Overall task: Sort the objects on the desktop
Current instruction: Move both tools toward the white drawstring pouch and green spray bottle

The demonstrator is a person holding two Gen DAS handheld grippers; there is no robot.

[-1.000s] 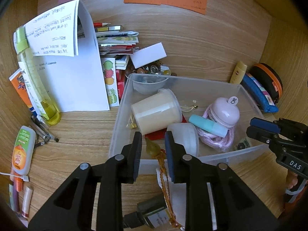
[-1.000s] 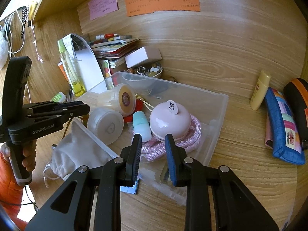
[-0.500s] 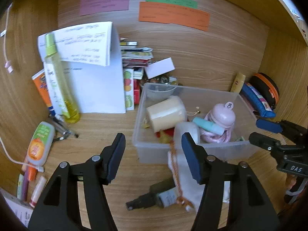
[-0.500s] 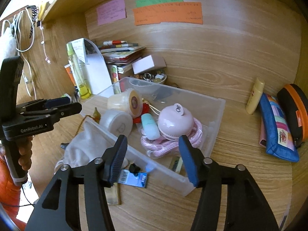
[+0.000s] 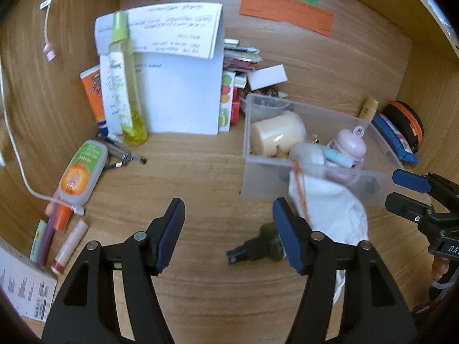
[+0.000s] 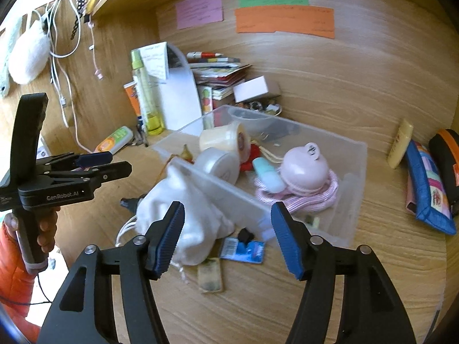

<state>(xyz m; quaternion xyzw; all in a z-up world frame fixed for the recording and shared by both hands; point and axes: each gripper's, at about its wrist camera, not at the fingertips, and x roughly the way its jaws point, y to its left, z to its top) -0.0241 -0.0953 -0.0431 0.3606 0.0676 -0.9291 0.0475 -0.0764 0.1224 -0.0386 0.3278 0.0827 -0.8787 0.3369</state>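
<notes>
While the left gripper (image 5: 228, 228) hangs over the wooden table (image 5: 200, 177) in the left wrist view, its jaws stand spread and nothing lies between them but bare wood. Ahead and to the right of it sits the clear plastic bin (image 5: 309, 176), which holds a cream-coloured jar (image 5: 276, 137), a pale round container (image 5: 308, 153), a teal tube (image 5: 337, 157) and a pink round gadget (image 5: 351, 143). A white drawstring pouch (image 5: 330, 206) rests against the bin's near wall, just beyond the right-hand finger, and a small dark bottle (image 5: 255, 248) lies on its side near that finger. Well off to the left stand a tall yellow-green spray bottle (image 5: 123, 80) and, flat on the table, a grey tube with an orange label (image 5: 81, 172). The right gripper (image 5: 401, 189) shows at the right edge, beside the bin's corner.

In the right wrist view, the right gripper (image 6: 228, 229) has its jaws opening, and the pads press on nothing. The bin's (image 6: 352, 200) near wall runs through the gap between the fingers, farther off than the pads. The pouch (image 6: 183, 209) lies just ahead of the left-hand finger, outside the bin. A blue card packet (image 6: 243, 249) and a small yellowish flat item (image 6: 210, 278) lie on the table (image 6: 358, 272) below the gap. The left gripper (image 6: 114, 163), held by a hand (image 6: 43, 229) in an orange sleeve, sits at the left with its jaws parted.
</notes>
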